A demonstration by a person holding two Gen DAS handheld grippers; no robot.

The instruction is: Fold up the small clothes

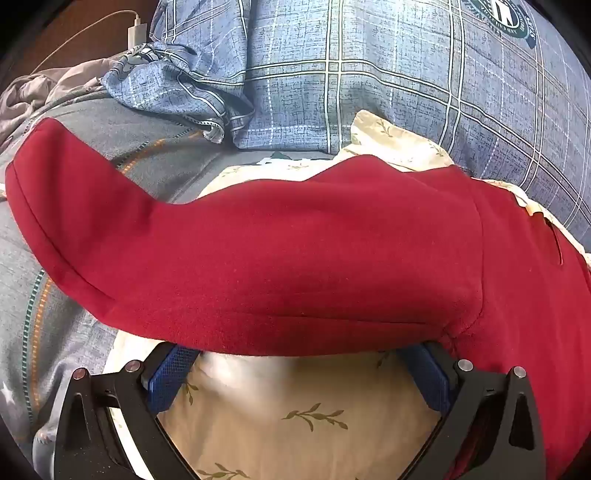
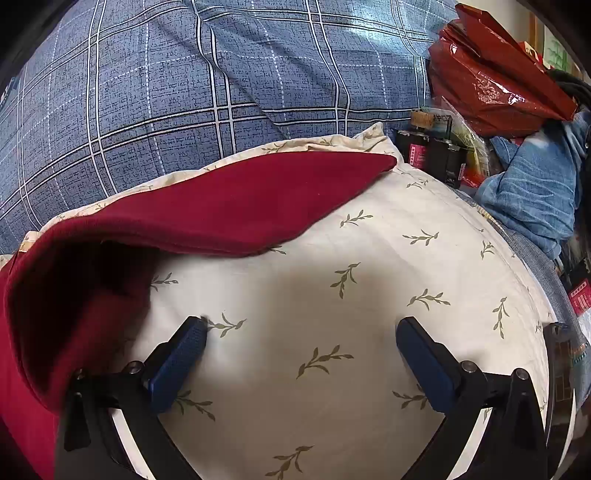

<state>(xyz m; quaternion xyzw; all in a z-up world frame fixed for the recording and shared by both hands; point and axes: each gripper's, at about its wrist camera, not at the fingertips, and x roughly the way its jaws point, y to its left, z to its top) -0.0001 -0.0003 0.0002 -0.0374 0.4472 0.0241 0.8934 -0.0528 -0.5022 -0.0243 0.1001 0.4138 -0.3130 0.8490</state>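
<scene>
A dark red garment (image 1: 295,258) lies across a cream pillow with a leaf print (image 1: 295,417). In the left wrist view one long red part runs left over the bed, and its near edge covers the tips of my open left gripper (image 1: 299,354). In the right wrist view the red garment (image 2: 229,206) lies at the back left of the pillow (image 2: 369,258), and a fold of it hangs by the left finger (image 2: 177,365). My right gripper (image 2: 303,332) is open and empty over bare pillow.
A blue plaid quilt (image 2: 184,81) rises behind the pillow. Grey bedding (image 1: 110,140) and a white charger with cable (image 1: 136,33) lie at the far left. A red plastic bag (image 2: 491,74), boxes (image 2: 432,151) and blue denim (image 2: 532,192) crowd the right side.
</scene>
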